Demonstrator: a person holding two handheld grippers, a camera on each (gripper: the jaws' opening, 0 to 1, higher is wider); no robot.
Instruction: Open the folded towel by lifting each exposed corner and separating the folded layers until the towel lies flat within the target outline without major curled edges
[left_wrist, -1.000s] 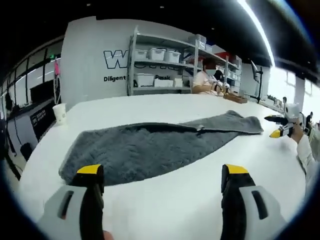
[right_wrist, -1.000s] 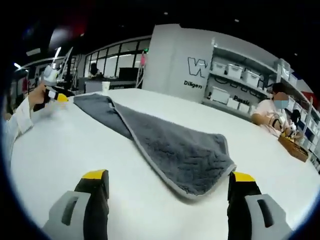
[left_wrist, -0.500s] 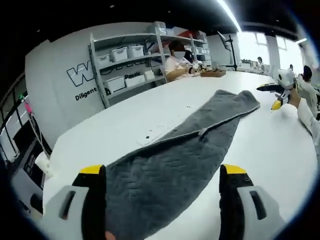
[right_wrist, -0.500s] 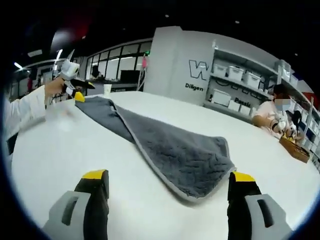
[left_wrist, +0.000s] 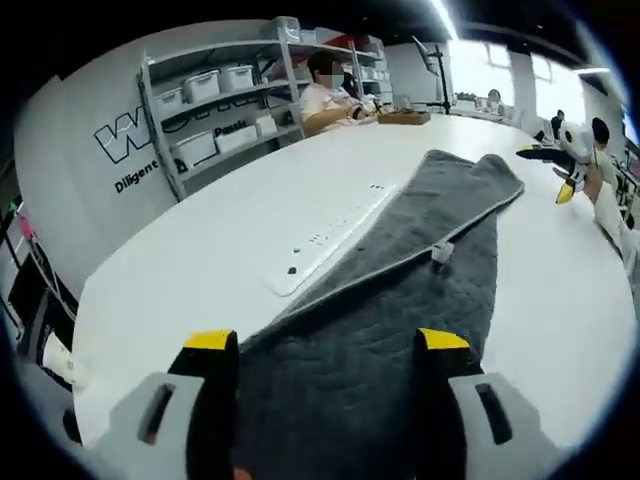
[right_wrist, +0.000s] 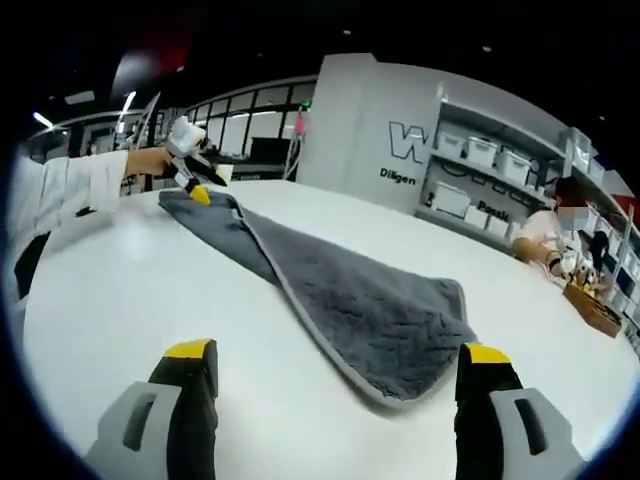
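- The table (left_wrist: 180, 240) is a broad white surface; the towel lies lengthwise across it. No target outline can be made out on it.
- The towel (left_wrist: 400, 300) is grey and folded in a long strip. In the left gripper view, one end sits between your jaws and the other reaches far right. A folded edge runs along its length, with a small tag (left_wrist: 441, 253) near the middle.
- In the right gripper view, the towel (right_wrist: 360, 310) ends in a rounded corner just ahead of your jaws.
- Your left gripper (left_wrist: 325, 345) is spread wide, straddling the near end of the towel and pinching nothing.
- Your right gripper (right_wrist: 335, 360) is also spread, above bare table just short of the corner.
- Judged step: positioning on both ends, before the first lift.
- Next move: lower each gripper to an exposed corner, pinch the top layer only, then lift and draw it sideways to separate the fold.
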